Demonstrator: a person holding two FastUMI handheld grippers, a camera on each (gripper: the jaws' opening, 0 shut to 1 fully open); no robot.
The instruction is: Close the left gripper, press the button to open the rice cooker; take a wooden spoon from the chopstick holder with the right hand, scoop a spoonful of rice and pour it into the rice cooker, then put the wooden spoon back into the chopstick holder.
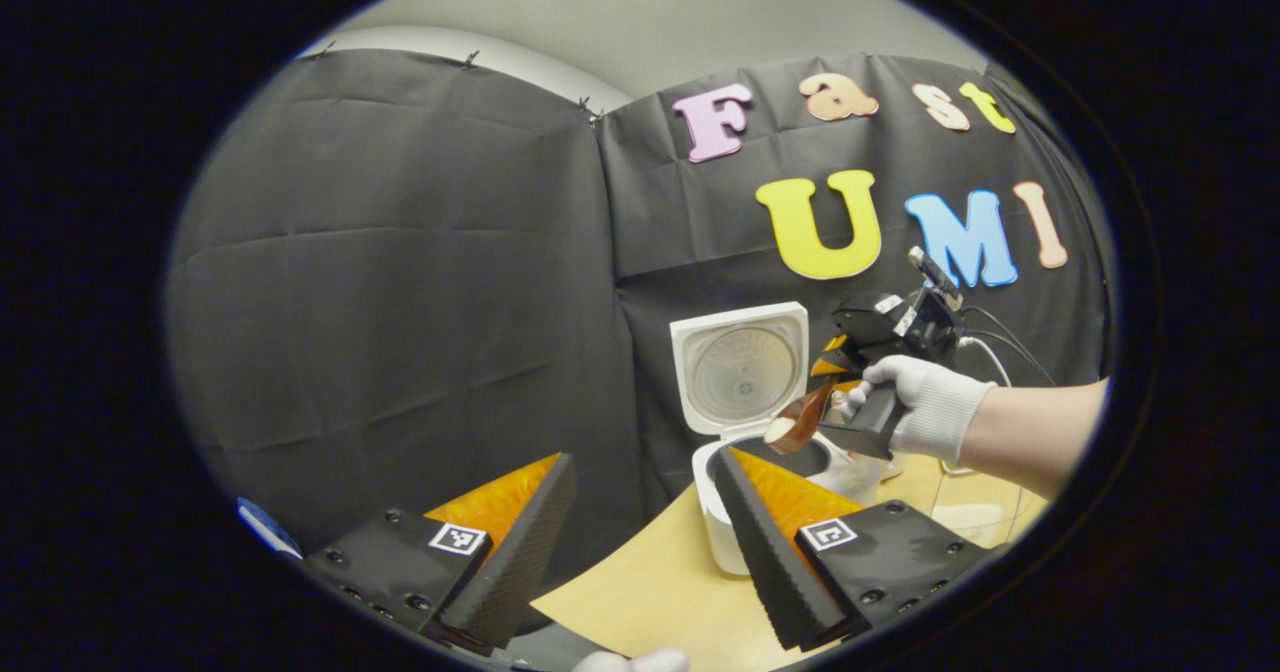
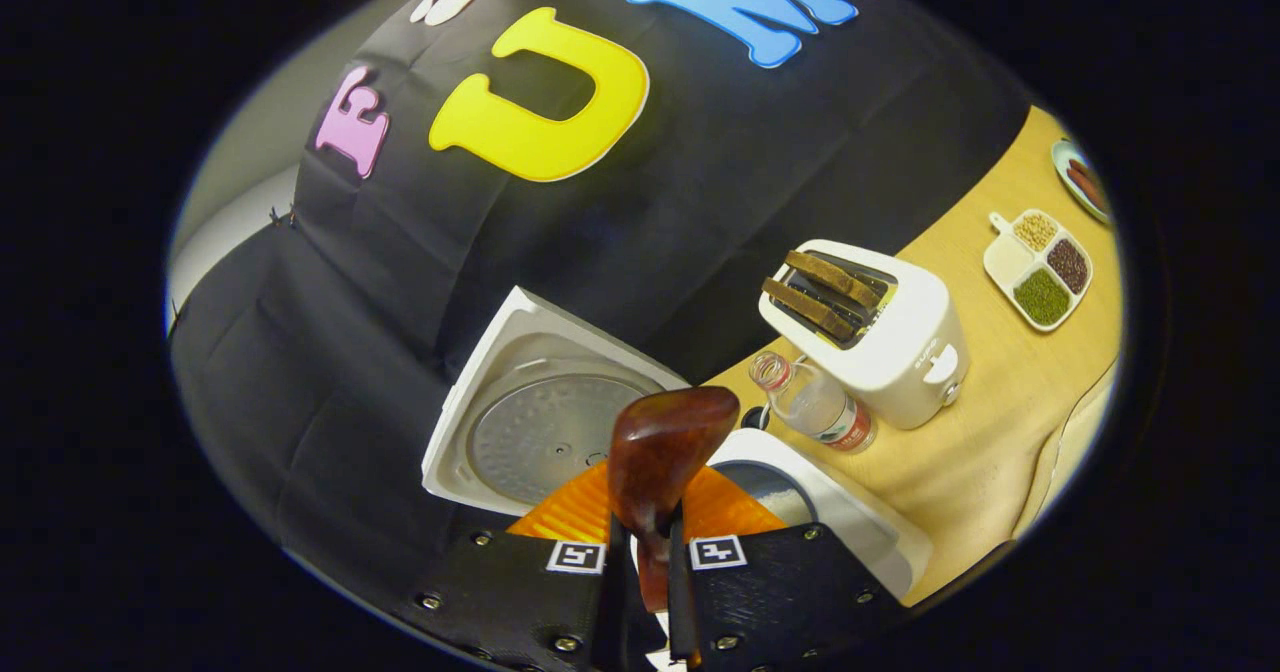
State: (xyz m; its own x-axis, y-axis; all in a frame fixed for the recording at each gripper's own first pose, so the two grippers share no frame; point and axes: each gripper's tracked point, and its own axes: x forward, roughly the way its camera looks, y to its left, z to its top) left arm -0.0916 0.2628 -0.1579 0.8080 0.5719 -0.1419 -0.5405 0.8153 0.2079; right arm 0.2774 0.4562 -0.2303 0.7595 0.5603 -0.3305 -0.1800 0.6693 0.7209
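The white rice cooker point(image 1: 722, 512) stands on the wooden table with its lid point(image 1: 740, 367) raised upright. My left gripper point(image 1: 640, 552) is open and hangs in front of the cooker, nothing between its fingers. A gloved hand point(image 1: 930, 407) holds my right gripper point(image 1: 835, 372) above the cooker's right side. It is shut on a dark wooden spoon point(image 1: 800, 420), which tilts down over the pot with white rice point(image 1: 778, 435) at its tip. In the right gripper view the spoon point(image 2: 660, 447) shows its back, clamped in my right gripper point(image 2: 645, 572), over the pot point(image 2: 775, 492) and the lid point(image 2: 540, 422).
A white toaster point(image 2: 880, 337) with two bread slices stands right of the cooker, with a plastic bottle point(image 2: 815, 407) between them. Farther right lie a divided tray of grains point(image 2: 1040, 267) and a plate point(image 2: 1080, 182). The table point(image 1: 650, 592) ends near the left gripper.
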